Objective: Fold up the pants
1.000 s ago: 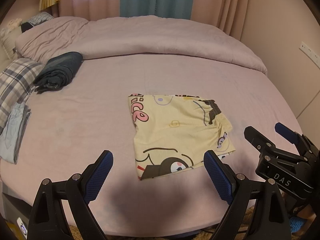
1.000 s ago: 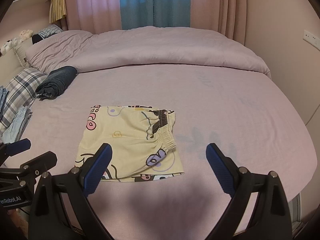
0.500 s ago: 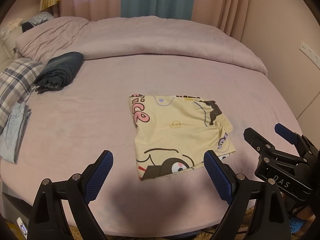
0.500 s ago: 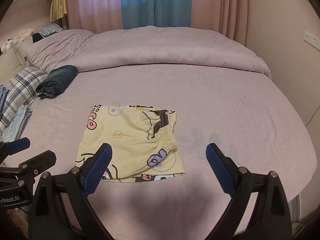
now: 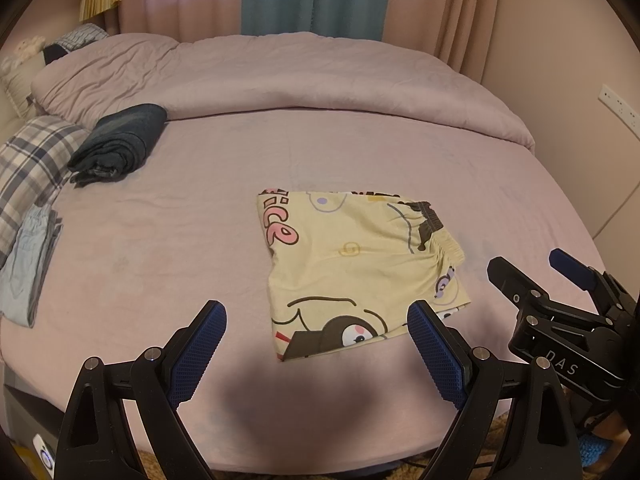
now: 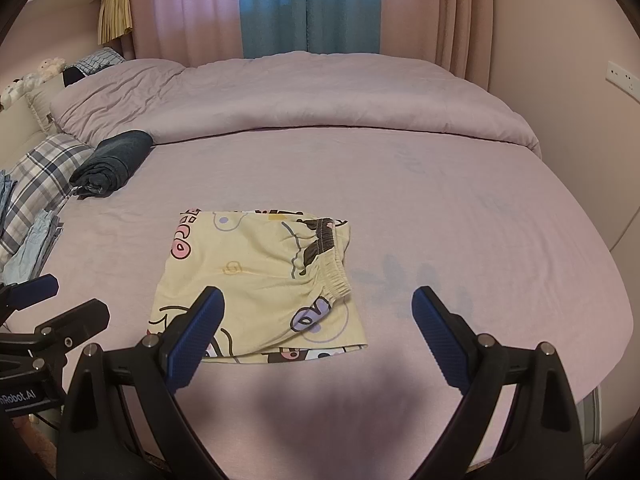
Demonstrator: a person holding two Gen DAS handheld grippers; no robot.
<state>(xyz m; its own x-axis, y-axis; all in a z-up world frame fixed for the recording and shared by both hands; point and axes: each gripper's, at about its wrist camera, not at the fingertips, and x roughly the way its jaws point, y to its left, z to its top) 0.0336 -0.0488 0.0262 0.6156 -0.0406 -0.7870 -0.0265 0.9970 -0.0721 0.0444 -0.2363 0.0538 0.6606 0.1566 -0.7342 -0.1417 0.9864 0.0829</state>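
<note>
Yellow cartoon-print pants [image 5: 352, 264] lie folded into a flat rectangle on the mauve bed sheet [image 5: 180, 248], elastic waistband to the right. They also show in the right wrist view [image 6: 260, 280]. My left gripper [image 5: 316, 320] is open and empty, held above the bed's near edge in front of the pants. My right gripper [image 6: 316, 312] is open and empty, just right of the left one. The right gripper also shows in the left wrist view [image 5: 532, 268], and the left gripper in the right wrist view [image 6: 56, 296].
Rolled dark clothes [image 5: 120, 140] lie at the back left. A plaid pillow [image 5: 32, 160] and light blue folded garments [image 5: 28, 256] lie along the left edge. A bunched duvet [image 5: 300, 76] fills the far side. A wall with a socket [image 5: 618, 106] stands on the right.
</note>
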